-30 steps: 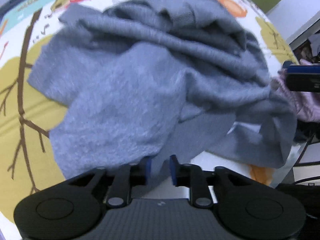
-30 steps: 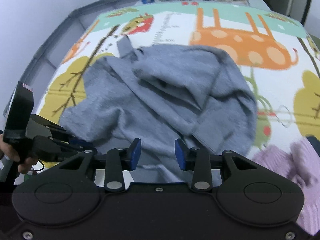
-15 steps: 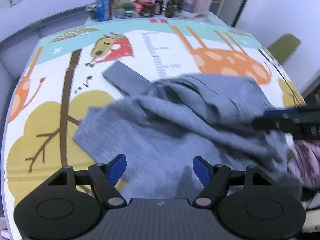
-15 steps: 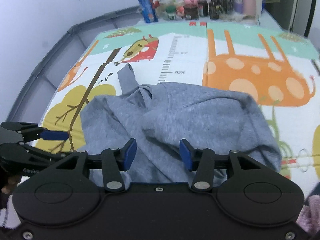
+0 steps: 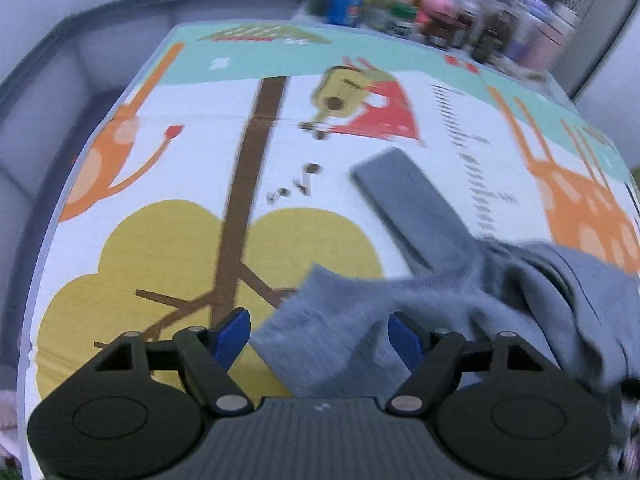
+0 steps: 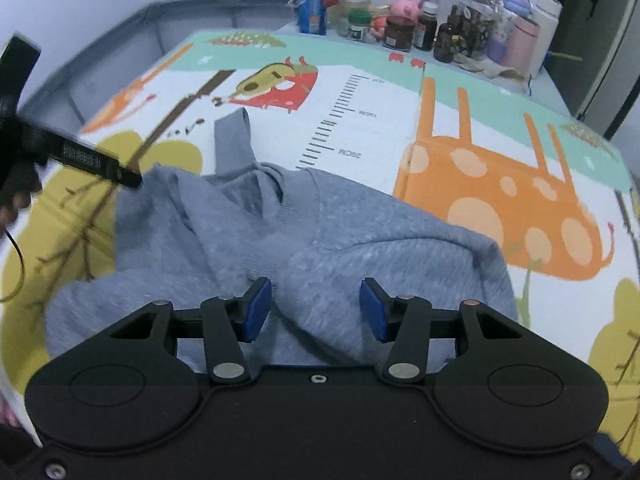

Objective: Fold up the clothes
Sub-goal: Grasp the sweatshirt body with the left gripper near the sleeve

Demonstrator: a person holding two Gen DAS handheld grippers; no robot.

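On patterned mat (image 6: 372,128): grey sweater (image 6: 320,240), crumpled (one sleeve outstretched). Left hand-held gripper (image 5: 320,334) opening, cloth between jaws unpinched; right hand-held gripper (image 6: 316,308) apart, empty.

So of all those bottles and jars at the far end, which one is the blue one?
The tall blue drink can, standing at the left end of the row. The neighbours are clear, brown, pink or pale containers.

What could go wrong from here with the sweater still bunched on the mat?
The grey sweater lies rumpled, one sleeve flung out, so a fold now may trap creases. The left gripper, jaws opening, sits over a loose edge and could catch several layers. The right gripper holds nothing.
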